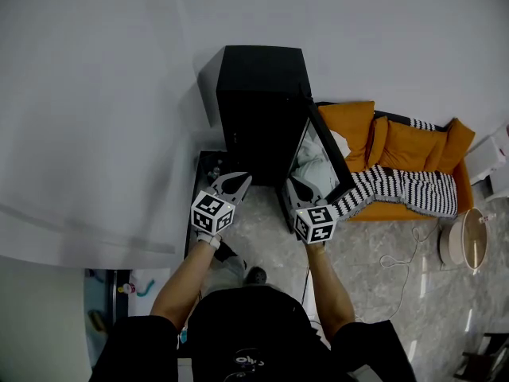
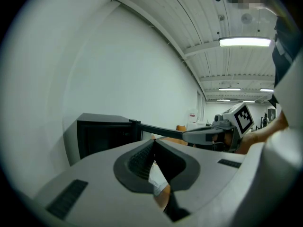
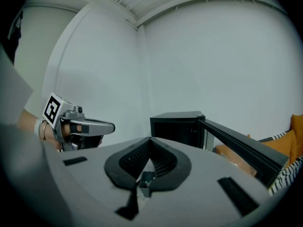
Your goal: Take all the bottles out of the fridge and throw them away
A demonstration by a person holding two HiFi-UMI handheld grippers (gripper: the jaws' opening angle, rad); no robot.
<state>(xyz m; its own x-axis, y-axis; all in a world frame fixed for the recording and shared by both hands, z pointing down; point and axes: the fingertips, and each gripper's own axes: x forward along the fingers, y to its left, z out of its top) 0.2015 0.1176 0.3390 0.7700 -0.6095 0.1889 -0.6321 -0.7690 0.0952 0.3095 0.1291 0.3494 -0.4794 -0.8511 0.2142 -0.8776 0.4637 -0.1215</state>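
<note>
**A:** Both held out in front, side by side: left gripper and right gripper. Each has its jaws pressed together with nothing between them

**B:** So no bottle in hand?

**A:** None. The fridge stands against the wall dead ahead, and its door is swung wide to the right. That's probably why neither gripper is on the door: the opening looks done with

**B:** And the bottles?

**A:** Can't pick them out. The fridge's inside reads plain black in every view, so if they're in there, they're in the dark. I'd judge the taking-out hasn't got going

**B:** What's that low dark box at the fridge's left foot?

**A:** A bin on the floor, just beside the fridge. There are small pale bits in it, too small to name. If it's for the throwing away, it's a handy spot, with only a short swing from shelf to bin

**B:** Why closed jaws at an open fridge?

**A:** A ready pose, I'd guess. Both point nearly level at the opening, so either can go in. Whichever goes will have to spread its jaws before it meets a bottle. The door edge sits close to the right gripper, with the sofa beyond it, so the left has the freer line
</note>
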